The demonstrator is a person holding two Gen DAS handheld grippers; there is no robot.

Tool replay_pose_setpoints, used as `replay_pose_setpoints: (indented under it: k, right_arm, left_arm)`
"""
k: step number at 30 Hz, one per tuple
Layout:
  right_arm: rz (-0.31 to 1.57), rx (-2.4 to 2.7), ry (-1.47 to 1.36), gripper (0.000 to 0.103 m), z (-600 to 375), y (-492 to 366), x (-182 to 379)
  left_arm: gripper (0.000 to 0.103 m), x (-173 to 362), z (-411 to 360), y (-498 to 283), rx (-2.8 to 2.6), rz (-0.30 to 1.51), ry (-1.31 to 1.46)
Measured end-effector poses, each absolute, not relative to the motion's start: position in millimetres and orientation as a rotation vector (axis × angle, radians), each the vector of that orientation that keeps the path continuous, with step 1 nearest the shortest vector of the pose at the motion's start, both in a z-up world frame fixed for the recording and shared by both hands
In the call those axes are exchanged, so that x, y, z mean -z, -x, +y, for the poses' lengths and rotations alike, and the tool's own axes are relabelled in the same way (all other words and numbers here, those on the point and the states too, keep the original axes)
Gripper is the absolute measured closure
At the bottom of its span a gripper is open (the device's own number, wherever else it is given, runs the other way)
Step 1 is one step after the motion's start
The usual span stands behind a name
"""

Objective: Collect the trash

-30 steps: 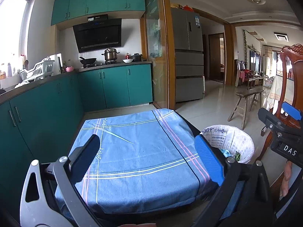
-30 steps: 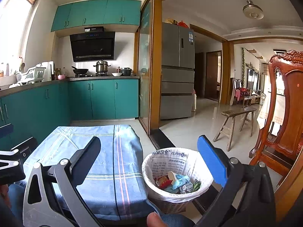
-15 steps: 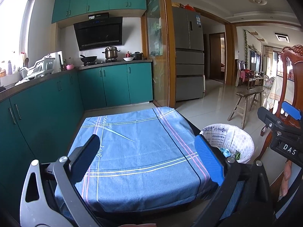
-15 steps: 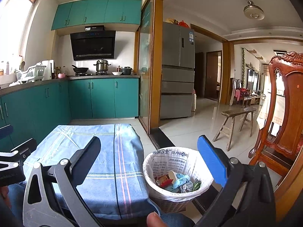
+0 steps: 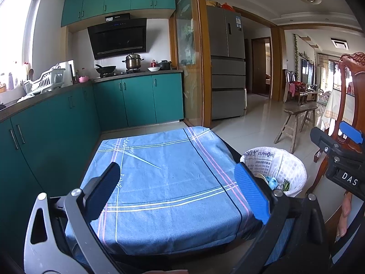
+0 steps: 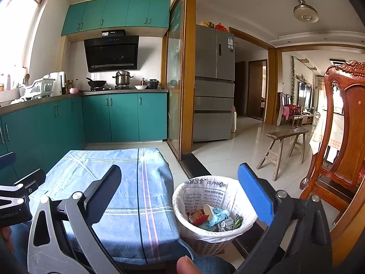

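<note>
My left gripper (image 5: 176, 194) hangs over the blue checked cloth (image 5: 168, 178) that covers a low table, fingers spread wide with nothing between them; the black finger (image 5: 102, 194) sits above the cloth's near-left part, the blue-padded finger (image 5: 251, 194) above its near-right edge. My right gripper (image 6: 180, 196) is likewise spread and empty, its black finger (image 6: 102, 194) over the cloth's right portion and its blue pad (image 6: 255, 196) over the far-right rim of the waste basket (image 6: 205, 239). The basket stands on the tiled floor just beside the table's right edge, lined with a white bag (image 6: 205, 189) printed with text. Inside it lies the collected trash (image 6: 212, 218): a red-and-yellow wrapper, a light blue crumpled piece, a white scrap, something green; finer identification not possible. The cloth surface shows no loose items in either view. From the left wrist view the basket (image 5: 289, 171) appears past the table's right edge, with my right gripper's body at the frame's right side. A carved wooden chair (image 6: 342, 137) stands right of the basket; a wooden bench (image 6: 285, 146) sits farther back on the floor. Teal cabinets (image 6: 123, 116) run along the left and far walls.
</note>
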State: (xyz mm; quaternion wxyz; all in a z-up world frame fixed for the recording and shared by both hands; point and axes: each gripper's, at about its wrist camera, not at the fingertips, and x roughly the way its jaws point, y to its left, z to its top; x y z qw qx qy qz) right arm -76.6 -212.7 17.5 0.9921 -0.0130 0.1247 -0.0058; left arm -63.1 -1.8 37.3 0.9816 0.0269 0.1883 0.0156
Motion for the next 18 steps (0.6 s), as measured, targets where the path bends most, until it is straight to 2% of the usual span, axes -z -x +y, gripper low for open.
replay_pose_setpoints:
  k: [18]
  right_arm:
    - [0.275,0.005,0.025,0.003,-212,67,-9]
  left_arm:
    - [0.003,-27,-1,55,-0.036,0.412,-0.043]
